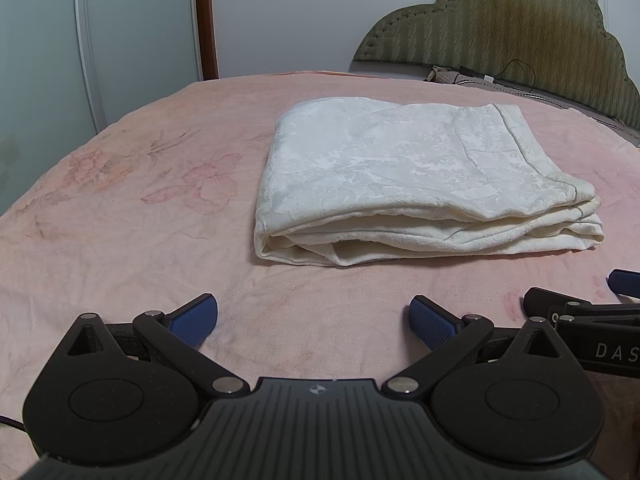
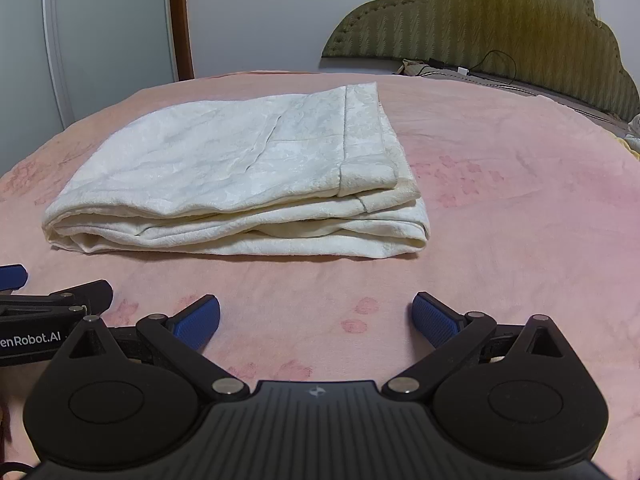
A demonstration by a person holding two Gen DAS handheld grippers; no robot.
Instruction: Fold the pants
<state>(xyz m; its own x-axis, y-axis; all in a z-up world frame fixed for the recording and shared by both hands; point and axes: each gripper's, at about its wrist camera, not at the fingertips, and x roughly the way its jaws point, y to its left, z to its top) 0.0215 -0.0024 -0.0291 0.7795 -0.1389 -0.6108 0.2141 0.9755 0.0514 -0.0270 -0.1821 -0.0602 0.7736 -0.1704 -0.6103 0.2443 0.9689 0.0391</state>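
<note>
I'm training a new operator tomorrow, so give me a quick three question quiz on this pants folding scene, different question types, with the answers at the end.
1. True or false: the left gripper is clamped on the pants.
2. Multiple choice: the pants lie as A) one flat spread layer, B) a folded stack of layers, C) a crumpled heap hanging off the bed.
3. Short answer: what surface do the pants rest on?

Key
1. False. Its jaws stand open over the blanket, short of the cloth; the right gripper is open too.
2. B.
3. The pink floral blanket on the bed, with the green headboard behind.
</note>
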